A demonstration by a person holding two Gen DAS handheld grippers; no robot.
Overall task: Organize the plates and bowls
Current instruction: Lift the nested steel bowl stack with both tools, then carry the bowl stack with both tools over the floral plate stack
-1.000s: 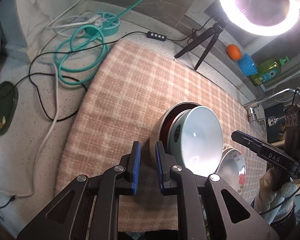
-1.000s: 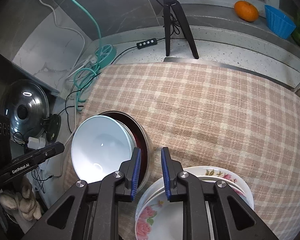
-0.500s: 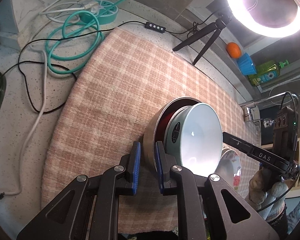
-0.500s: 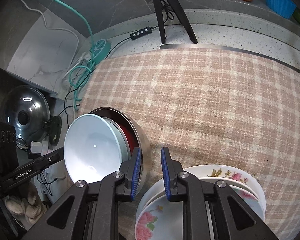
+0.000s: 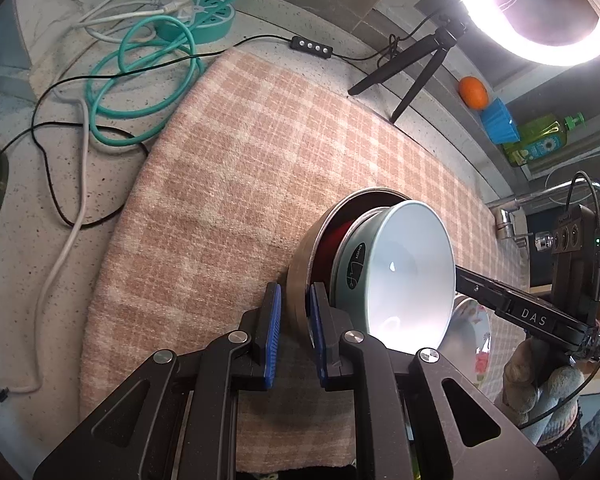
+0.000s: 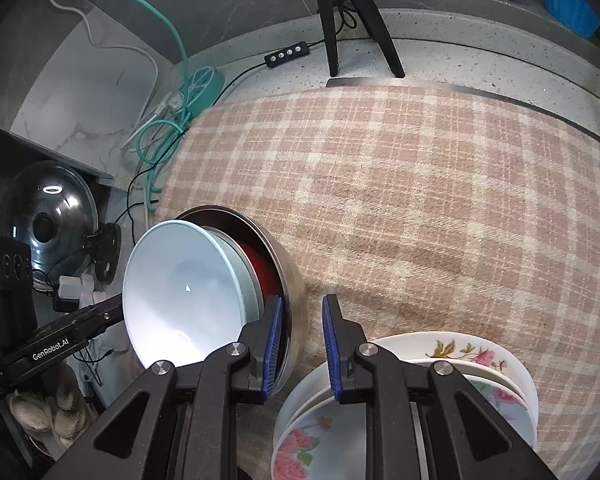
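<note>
A steel bowl (image 5: 298, 276) (image 6: 290, 272) sits on the checked towel (image 5: 240, 180) with a red bowl (image 6: 265, 268) inside it. A pale blue bowl (image 5: 404, 264) (image 6: 180, 288) leans tilted on top. My left gripper (image 5: 294, 312) is shut on the steel bowl's rim, one pad outside and one inside. On the opposite side my right gripper (image 6: 302, 320) grips the same rim, its left pad inside the bowl. A stack of floral plates (image 6: 460, 356) lies just right of the bowls, partly under the right gripper.
A ring light's tripod (image 5: 412, 68) stands at the towel's far edge. Teal cable loops (image 5: 140, 80) and a power strip (image 5: 204, 16) lie at the far left. An orange (image 5: 474, 92), a blue cup (image 5: 498, 122) and a green bottle (image 5: 540, 140) line the back ledge. A glass pot lid (image 6: 48, 216) lies left.
The steel bowl's rim has come between my left pads; a second ago it stood just right of the gap. My right gripper keeps the same hold and has sunk slightly.
</note>
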